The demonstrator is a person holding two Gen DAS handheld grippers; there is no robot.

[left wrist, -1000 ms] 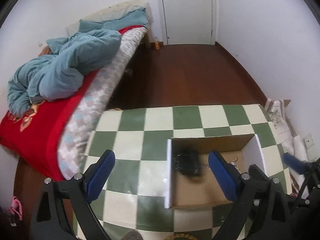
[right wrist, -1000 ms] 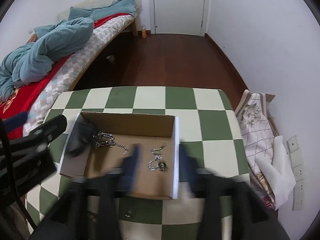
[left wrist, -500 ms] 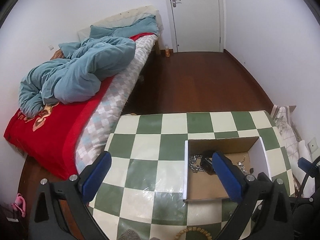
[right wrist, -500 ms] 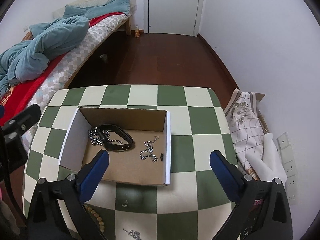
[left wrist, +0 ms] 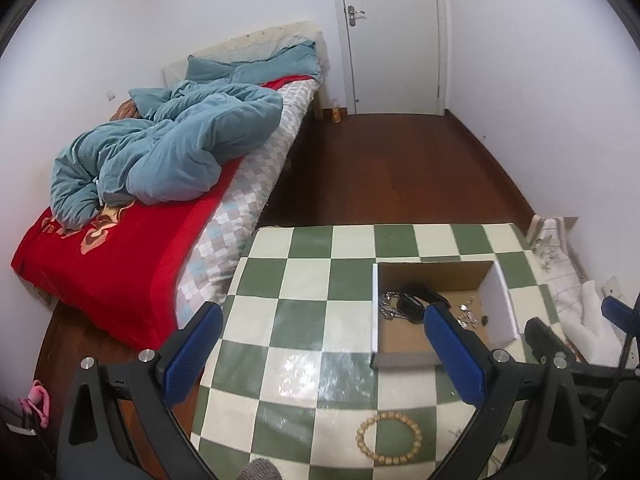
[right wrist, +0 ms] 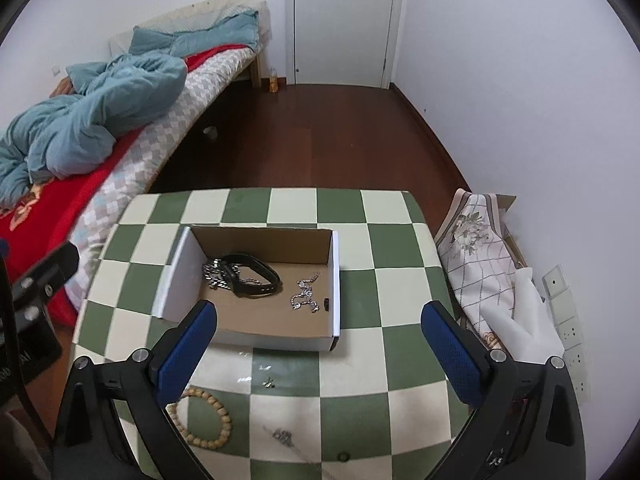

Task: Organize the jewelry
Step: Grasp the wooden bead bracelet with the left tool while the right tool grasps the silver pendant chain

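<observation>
An open cardboard box (right wrist: 334,280) (left wrist: 496,300) sits on the green-and-white checked table (right wrist: 392,360). Inside lie a black strap bracelet (right wrist: 252,276) over a silver chain (right wrist: 212,276), and a small silver chain (right wrist: 304,300). A wooden bead bracelet (right wrist: 208,420) (left wrist: 388,438) lies on the table in front of the box, with a thin chain (right wrist: 286,438) and small earrings (right wrist: 270,381) nearby. My right gripper (right wrist: 318,344) is open and empty, above the table's near side. My left gripper (left wrist: 320,354) is open and empty, left of the box.
A bed (left wrist: 132,240) with red blanket and blue duvet stands left of the table. Brown floor and a white door (right wrist: 344,20) lie beyond. A patterned cloth bag (right wrist: 476,252) and a wall socket strip (right wrist: 568,328) are at the right of the table.
Both grippers have drawn back and up from the box. The right gripper was closer together over the box one second ago and now stands wide open. The black bracelet now lies in the box.
</observation>
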